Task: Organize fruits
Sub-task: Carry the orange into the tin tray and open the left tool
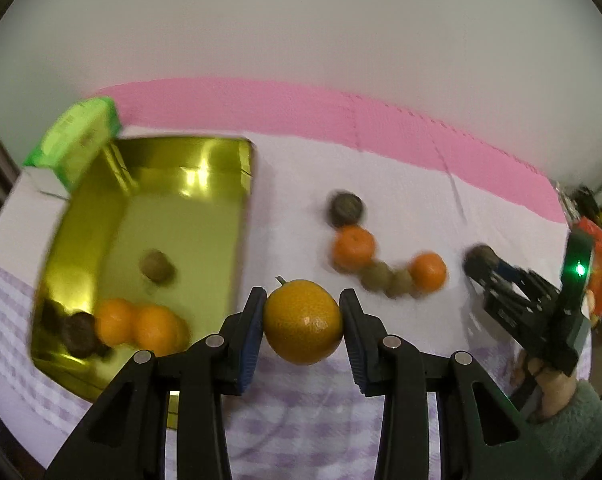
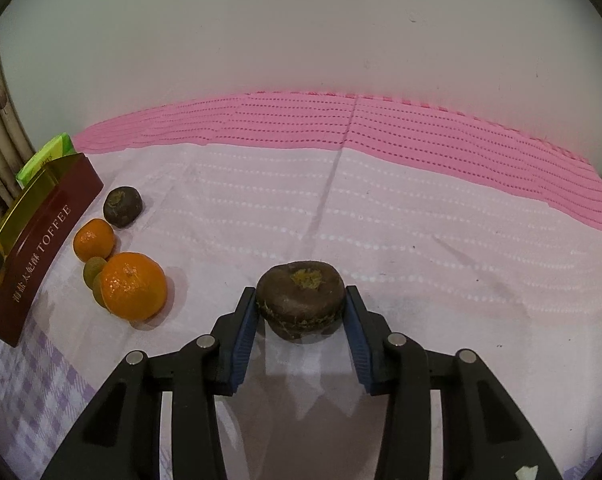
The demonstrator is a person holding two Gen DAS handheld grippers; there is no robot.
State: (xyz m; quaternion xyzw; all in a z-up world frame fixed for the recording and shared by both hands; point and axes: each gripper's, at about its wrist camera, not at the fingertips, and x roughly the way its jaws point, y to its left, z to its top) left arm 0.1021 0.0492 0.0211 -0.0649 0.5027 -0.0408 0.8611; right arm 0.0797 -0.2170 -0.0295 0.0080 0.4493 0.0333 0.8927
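Observation:
My left gripper (image 1: 303,300) is shut on a yellow-orange mandarin (image 1: 303,322), held in the air beside the gold tin (image 1: 237,208). Lying in the tin are two mandarins (image 1: 135,322), a kiwi (image 1: 157,266) and dark brown fruits (image 1: 79,332). My right gripper (image 2: 301,296) rests low over the cloth, its blue pads pressed on both sides of a dark brown round fruit (image 2: 301,300). On the cloth remain two mandarins (image 2: 135,286) (image 2: 93,239), two kiwis (image 2: 94,270) and another brown fruit (image 2: 122,206). The left wrist view shows the right gripper (image 1: 485,276) at far right.
A green and white carton (image 1: 77,136) stands behind the tin. The tin's dark red side wall (image 2: 49,248) reads TOFFEE. A pink mat (image 2: 341,128) lies along the white wall at the back. A person's hand and grey sleeve (image 1: 569,404) hold the right gripper.

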